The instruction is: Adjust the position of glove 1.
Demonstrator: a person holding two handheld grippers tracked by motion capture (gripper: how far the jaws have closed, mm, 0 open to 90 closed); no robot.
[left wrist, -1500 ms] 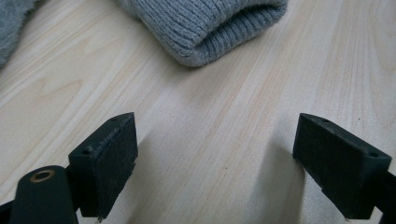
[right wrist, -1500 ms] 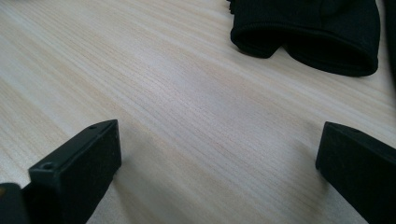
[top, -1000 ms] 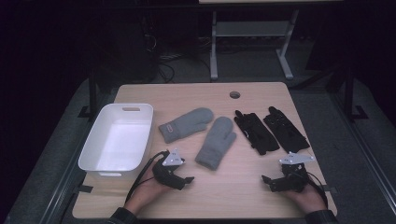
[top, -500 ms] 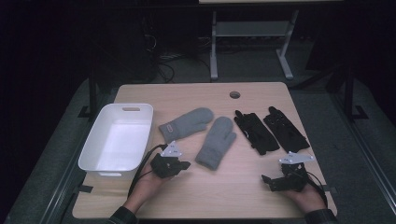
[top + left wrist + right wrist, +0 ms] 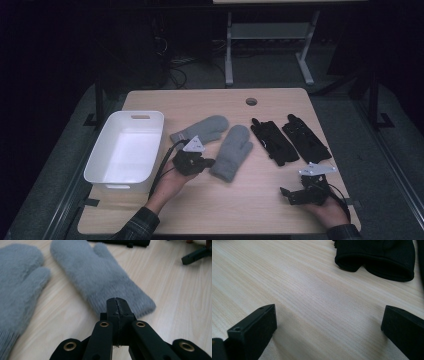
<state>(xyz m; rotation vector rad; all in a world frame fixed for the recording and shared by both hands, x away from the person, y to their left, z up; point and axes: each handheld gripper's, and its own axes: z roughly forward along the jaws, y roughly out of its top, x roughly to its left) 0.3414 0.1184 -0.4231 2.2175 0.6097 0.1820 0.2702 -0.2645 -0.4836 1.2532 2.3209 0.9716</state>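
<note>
Two grey fluffy mittens lie mid-table: one (image 5: 200,131) nearer the bin, the other (image 5: 232,152) to its right. My left gripper (image 5: 208,162) is at the cuff of the right mitten (image 5: 100,277), jaws pressed together with nothing seen between them; its tips (image 5: 117,301) hover at the cuff's edge. The other mitten (image 5: 17,285) shows at the left of that view. Two black gloves (image 5: 272,142) (image 5: 306,137) lie to the right. My right gripper (image 5: 290,196) rests near the front right edge, jaws wide open over bare wood (image 5: 329,322), with a black glove cuff (image 5: 377,257) ahead.
A white plastic bin (image 5: 125,150) stands empty at the table's left side, close to my left forearm. A round cable hole (image 5: 251,101) sits near the far edge. The wooden table (image 5: 240,210) has bare wood along its front between my hands.
My left gripper has moved forward and to the right, up to the cuff of the right grey mitten. The right gripper has stayed where it was, still open.
</note>
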